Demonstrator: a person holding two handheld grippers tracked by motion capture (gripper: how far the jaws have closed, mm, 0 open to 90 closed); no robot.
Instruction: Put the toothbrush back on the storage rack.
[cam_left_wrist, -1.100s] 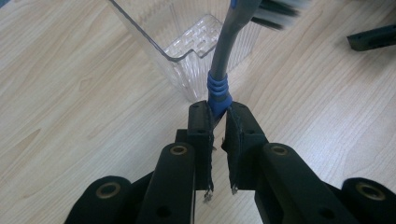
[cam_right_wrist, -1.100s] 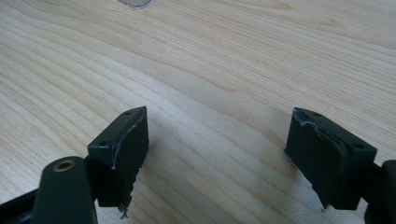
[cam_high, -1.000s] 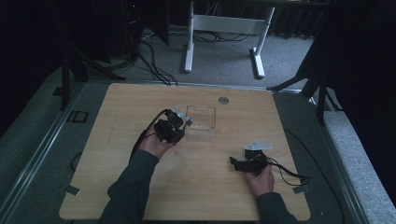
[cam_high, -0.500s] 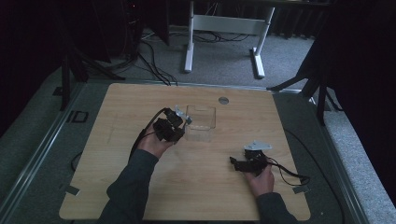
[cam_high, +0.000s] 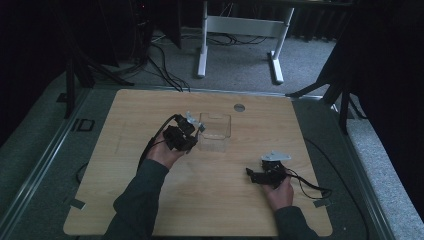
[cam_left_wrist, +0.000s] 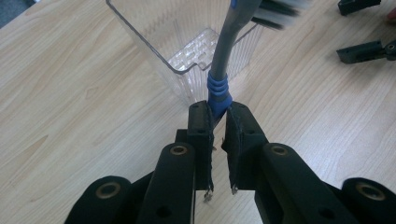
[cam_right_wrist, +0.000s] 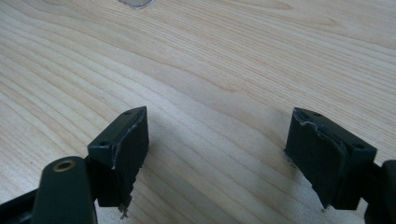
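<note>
In the left gripper view my left gripper is shut on the blue end of a grey toothbrush handle. The brush slants up across the corner of a clear ribbed plastic box, its dark bristles at the top edge beyond the box. In the high view the left gripper sits against the left side of the clear box mid-table. My right gripper rests near the front right of the table, pointing left. Its jaws stand wide open over bare wood with nothing between them.
The wooden table has a small round grommet near its far edge. Cables trail from both grippers. A white desk frame and floor cables lie beyond the table. Dark stands flank both sides.
</note>
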